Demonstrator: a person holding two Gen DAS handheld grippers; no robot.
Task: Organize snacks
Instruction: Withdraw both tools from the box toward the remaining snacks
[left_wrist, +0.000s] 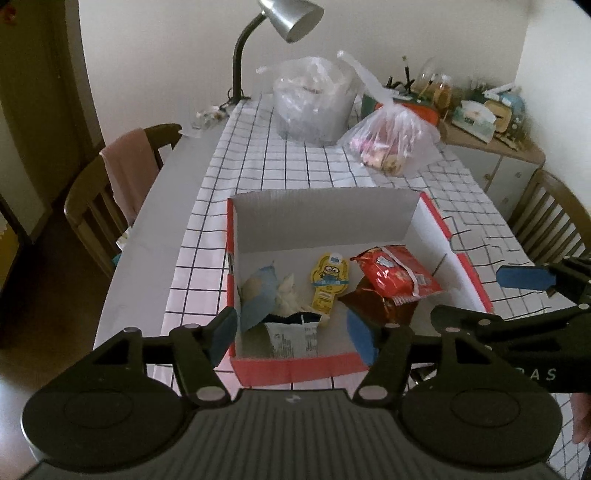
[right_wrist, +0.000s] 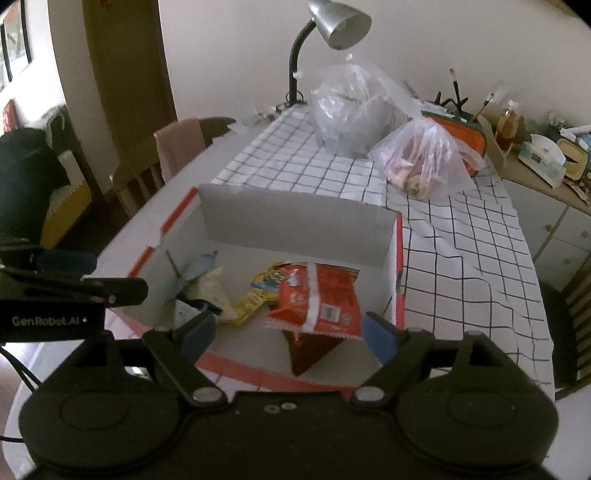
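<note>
Chair (left_wrist: 107, 206): standing at the table's left edge, a pink cloth (left_wrist: 125, 173) hanging over its back.
Lamp (left_wrist: 280, 22): rising on a bent black neck from the far left corner of the table, its silver shade tilting down.
Tablecloth (left_wrist: 295, 170): white with a dark grid, covering the middle and right of the table (left_wrist: 162, 206); the left strip is lying bare.
Left gripper (left_wrist: 291, 332): hovering over the near edge of the box, jaws standing apart with nothing between the blue pads.
Box (left_wrist: 317, 218): white inside with red rims, sitting open on the tablecloth, its far flap standing upright.
Blue packet (left_wrist: 258, 291): lying crumpled in the left part of the box, touching a pale wrapper (left_wrist: 291, 295).
Black-and-white packet (left_wrist: 293, 332): lying against the near wall, just in front of the blue packet.
Yellow cartoon packet (left_wrist: 328, 284): lying flat in the middle of the box floor.
Red snack bag (left_wrist: 399, 275): resting in the right part of the box, overlapping a dark brown bag (left_wrist: 384, 306) beneath it.
Right gripper (right_wrist: 284, 334): hanging above the near right part of the box, jaws spread wide, gripping nothing; the red snack bag is lying below the gap.
Clear bags: a large one (left_wrist: 314, 99) and a smaller one (left_wrist: 391, 136) with pink contents, both sitting beyond the box at the far end.
Side cabinet (left_wrist: 495, 147): standing to the right, crowded with small items too blurred to identify.
</note>
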